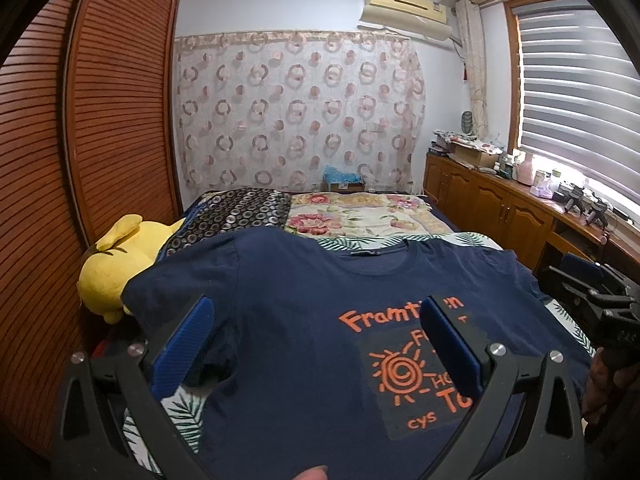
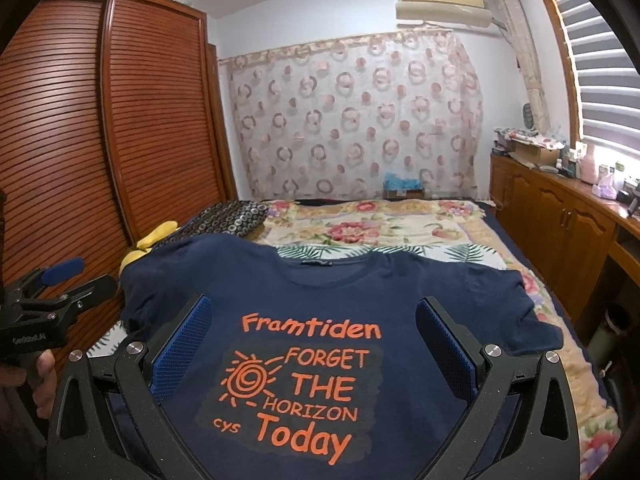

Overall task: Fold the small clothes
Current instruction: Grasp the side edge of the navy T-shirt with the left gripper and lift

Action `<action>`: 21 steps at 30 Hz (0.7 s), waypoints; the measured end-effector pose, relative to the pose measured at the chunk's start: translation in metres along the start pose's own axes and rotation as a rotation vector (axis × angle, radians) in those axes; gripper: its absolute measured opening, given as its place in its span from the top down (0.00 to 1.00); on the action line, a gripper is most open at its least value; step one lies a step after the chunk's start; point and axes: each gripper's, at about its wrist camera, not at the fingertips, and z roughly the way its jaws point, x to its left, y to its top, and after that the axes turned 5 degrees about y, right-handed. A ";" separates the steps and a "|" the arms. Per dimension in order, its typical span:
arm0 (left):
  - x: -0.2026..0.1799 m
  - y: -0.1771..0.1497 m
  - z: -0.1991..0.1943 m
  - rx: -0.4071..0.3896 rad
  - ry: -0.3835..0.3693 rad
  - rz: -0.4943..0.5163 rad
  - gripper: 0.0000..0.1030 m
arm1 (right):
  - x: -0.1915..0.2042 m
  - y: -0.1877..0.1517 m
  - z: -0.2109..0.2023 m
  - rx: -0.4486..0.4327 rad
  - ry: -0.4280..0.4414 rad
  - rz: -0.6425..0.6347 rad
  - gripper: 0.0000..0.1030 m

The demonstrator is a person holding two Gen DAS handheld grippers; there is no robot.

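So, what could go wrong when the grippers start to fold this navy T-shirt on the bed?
1. The navy T-shirt lies on a soft leaf-print sheet; a pinch may catch the sheet too.
2. The shirt's left sleeve lies beside the yellow plush toy, which may get snagged or pushed.
3. The left gripper and right gripper are both open above the shirt; uneven grabs would skew the fold.

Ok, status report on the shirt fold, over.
Left gripper open, right gripper open, both above the shirt. Navy T-shirt flat on bed, print up, unfolded. Yellow plush toy touches its left sleeve.
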 end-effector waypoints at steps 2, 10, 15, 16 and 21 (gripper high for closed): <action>0.007 -0.002 0.002 0.002 0.014 -0.005 0.00 | 0.002 -0.002 0.009 0.014 0.019 -0.004 0.00; 0.049 -0.009 0.016 0.027 0.071 -0.020 0.00 | 0.007 -0.009 0.033 0.043 0.087 -0.012 0.00; 0.075 -0.012 0.025 0.040 0.083 -0.025 0.00 | 0.019 -0.010 0.050 0.059 0.131 -0.029 0.00; 0.079 -0.013 0.027 0.043 0.081 -0.026 0.00 | 0.020 -0.010 0.052 0.063 0.138 -0.032 0.00; 0.109 -0.020 0.038 0.057 0.085 -0.032 0.00 | 0.034 -0.014 0.071 0.097 0.174 -0.066 0.00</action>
